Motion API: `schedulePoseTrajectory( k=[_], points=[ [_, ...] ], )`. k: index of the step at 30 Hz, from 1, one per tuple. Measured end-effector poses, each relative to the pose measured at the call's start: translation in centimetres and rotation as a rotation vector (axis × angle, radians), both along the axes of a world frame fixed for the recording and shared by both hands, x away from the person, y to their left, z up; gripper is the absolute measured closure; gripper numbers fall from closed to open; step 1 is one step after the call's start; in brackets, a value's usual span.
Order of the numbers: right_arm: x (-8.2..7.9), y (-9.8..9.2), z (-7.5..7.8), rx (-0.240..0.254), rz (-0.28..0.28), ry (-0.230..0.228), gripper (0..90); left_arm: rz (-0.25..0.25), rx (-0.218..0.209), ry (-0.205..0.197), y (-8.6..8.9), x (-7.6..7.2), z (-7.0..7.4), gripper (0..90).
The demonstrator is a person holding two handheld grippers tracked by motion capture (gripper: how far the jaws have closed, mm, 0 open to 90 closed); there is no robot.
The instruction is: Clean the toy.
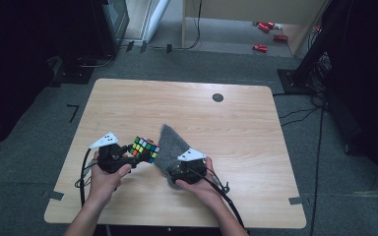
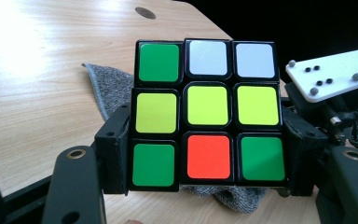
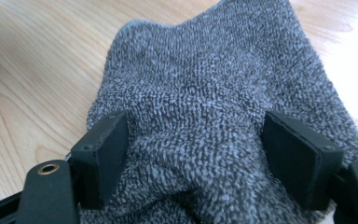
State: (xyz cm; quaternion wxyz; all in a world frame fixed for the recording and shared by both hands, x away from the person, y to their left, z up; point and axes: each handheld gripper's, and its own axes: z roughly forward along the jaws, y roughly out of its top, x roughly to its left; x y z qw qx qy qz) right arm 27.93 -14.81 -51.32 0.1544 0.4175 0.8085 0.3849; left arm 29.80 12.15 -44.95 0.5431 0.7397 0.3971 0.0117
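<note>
A scrambled puzzle cube (image 1: 144,149) is clamped by its two sides in my left gripper (image 1: 139,155), held just above the wooden table (image 1: 236,132). In the left gripper view the cube (image 2: 207,116) faces the camera with green, white, yellow and red stickers, between the jaws of my left gripper (image 2: 205,156). A grey terry cloth (image 1: 170,145) lies bunched on the table right of the cube. My right gripper (image 1: 174,172) sits over its near end. In the right gripper view the cloth (image 3: 214,70) humps up loosely between the spread jaws of my right gripper (image 3: 191,154).
A round black grommet (image 1: 217,97) sits in the table's far middle. The right gripper's white plate (image 2: 331,74) is close beside the cube. Cables (image 1: 300,113) and several red objects (image 1: 263,37) lie on the floor beyond the table.
</note>
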Motion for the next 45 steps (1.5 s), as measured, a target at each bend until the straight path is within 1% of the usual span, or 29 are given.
schedulePoseTrajectory(
  k=[3,5,6,7,8,10,11,15,16,17,19,20,22,23,25,28,29,32,33,34,35,36,41,44,45],
  points=[
    [-0.1,0.0,-0.3,-0.018,0.005,-0.002,24.9,-0.009,0.0,0.003,-0.1,0.0,-0.1,34.2],
    [-0.2,0.0,-0.4,-0.021,0.009,-0.006,25.7,-0.01,0.002,0.008,-0.2,0.0,-0.1,34.2],
    [-0.3,-0.1,-0.4,-0.027,0.016,-0.001,27.6,-0.019,0.001,0.013,-0.2,0.0,-0.1,34.2],
    [-0.3,-0.1,-0.4,-0.029,0.019,0.002,28.5,-0.035,0.013,0.008,-0.4,-0.1,-0.1,34.2],
    [-0.3,-0.1,-0.4,-0.029,0.019,0.002,28.5,-0.035,0.013,0.008,-0.4,-0.1,-0.1,34.2],
    [-0.5,-0.3,-0.3,-0.038,0.022,0.001,32.5,-0.037,0.019,0.005,-0.5,-0.2,-0.1,34.2],
    [-0.5,-0.3,-0.3,-0.038,0.022,0.001,32.5,-0.037,0.022,0.002,-0.6,-0.2,-0.1,34.2],
    [-1.2,-1.0,-0.3,-0.04,0.002,-0.012,48.2,-0.036,0.037,-0.009,-0.5,-0.2,0.0,34.3],
    [-1.2,-1.0,-0.3,-0.04,0.002,-0.012,48.2,-0.036,0.037,-0.009,-0.5,-0.2,0.0,34.3],
    [-1.5,-1.5,-0.3,-0.029,-0.009,-0.019,54.7,-0.03,0.034,-0.014,-0.5,-0.2,0.0,34.3],
    [-1.7,-1.9,-0.4,-0.026,-0.017,-0.029,59.5,-0.026,0.035,-0.026,-0.5,-0.3,0.0,34.3],
    [-1.8,-2.0,-0.4,-0.025,-0.021,-0.033,59.5,-0.026,0.036,-0.033,-0.5,-0.3,0.1,34.3],
    [-1.9,-2.1,-0.4,-0.027,-0.021,-0.037,63.6,-0.028,0.041,-0.05,-0.6,-0.5,0.1,34.3],
    [-2.0,-2.3,-0.3,-0.031,-0.015,-0.041,67.3,-0.031,0.047,-0.06,-0.8,-0.5,0.1,34.3],
    [-2.0,-2.4,-0.2,-0.033,-0.009,-0.041,69.5,-0.037,0.058,-0.069,-0.9,-0.6,0.1,34.3],
    [-2.2,-2.5,-0.1,-0.032,-0.014,-0.044,70.7,-0.04,0.064,-0.07,-1.0,-0.6,0.0,34.3],
    [-2.3,-2.7,0.2,-0.019,-0.026,-0.044,71.7,-0.042,0.067,-0.071,-1.1,-0.6,-0.1,34.3],
    [-2.4,-3.0,1.0,0.014,-0.034,-0.056,72.3,-0.042,0.07,-0.07,-1.1,-0.6,-0.1,34.3],
    [-2.4,-3.0,1.0,0.014,-0.034,-0.056,72.3,-0.043,0.069,-0.071,-1.1,-0.6,-0.2,34.3],
    [-2.5,-3.4,1.7,0.041,-0.039,-0.07,72.4,-0.042,0.071,-0.072,-1.2,-0.7,-0.2,34.3],
    [-2.5,-3.4,1.7,0.041,-0.039,-0.07,72.4,-0.043,0.074,-0.075,-1.2,-0.7,-0.2,34.3],
    [-2.7,-3.7,2.4,0.059,-0.048,-0.092,72.4,-0.047,0.077,-0.077,-1.4,-0.7,-0.3,34.3],
    [-3.1,-4.4,3.8,0.096,-0.064,-0.136,72.3,-0.056,0.088,-0.083,-1.8,-0.9,-0.5,34.3],
    [-3.4,-4.7,4.7,0.12,-0.069,-0.16,72.1,-0.077,0.107,-0.107,-2.4,-1.2,-0.7,34.3],
    [-3.4,-4.7,4.9,0.128,-0.067,-0.165,71.9,-0.084,0.119,-0.122,-2.6,-1.3,-0.7,34.3]
  ],
)
